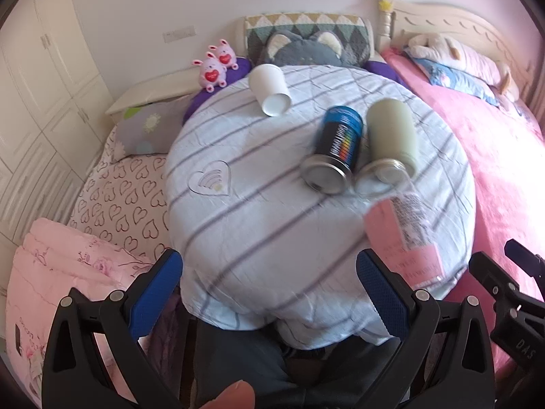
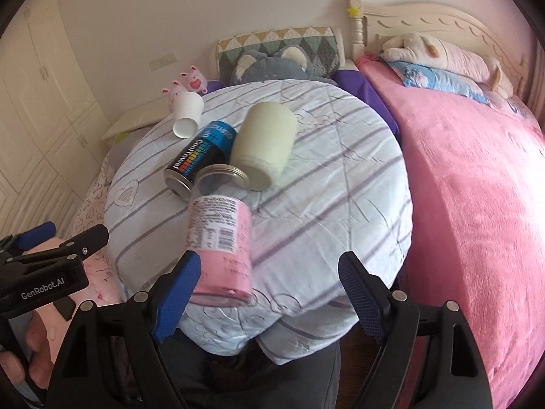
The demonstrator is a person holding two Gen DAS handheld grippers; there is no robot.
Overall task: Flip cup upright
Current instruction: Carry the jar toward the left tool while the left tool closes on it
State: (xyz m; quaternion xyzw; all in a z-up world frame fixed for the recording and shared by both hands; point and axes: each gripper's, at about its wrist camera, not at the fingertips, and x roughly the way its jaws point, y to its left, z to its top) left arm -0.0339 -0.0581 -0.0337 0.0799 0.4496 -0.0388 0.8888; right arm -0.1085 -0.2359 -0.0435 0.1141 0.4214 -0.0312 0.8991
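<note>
Left gripper (image 1: pixel 269 289): jaws spread wide, nothing between the blue pads (image 1: pixel 155 293), held over the near edge of the striped quilt (image 1: pixel 259 225); its side also shows at the left edge of the right wrist view (image 2: pixel 61 248). Right gripper (image 2: pixel 269 293): jaws likewise spread wide and holding nothing, its left pad (image 2: pixel 177 300) just beside the bottom of the pink-labelled jar (image 2: pixel 218 238), contact not certain. Pink-labelled jar: clear, lying on its side at the near part of the quilt, metal-rimmed mouth pointing away toward the other containers; blurred in the left wrist view (image 1: pixel 405 235). Black and blue can (image 2: pixel 201 156): on its side, metal end toward the cameras, just behind the jar's mouth and beside the pale green jar (image 2: pixel 262 143), which also lies on its side with its open end toward the cameras. White paper cup (image 1: pixel 269 90): the farthest item, lying tipped on the far left part of the quilt, well apart from both grippers, its base toward the cameras. Striped quilt: pale, grey-lined, with a stitched heart (image 1: pixel 209 179), draped over a rounded mound. Beyond it: grey cat cushion (image 1: pixel 303 51), two small pink plush toys (image 1: pixel 216 64). Right side: pink blanket (image 2: pixel 470 204), cream headboard (image 2: pixel 425 17). Left side: white cupboards (image 1: pixel 41 85).
</note>
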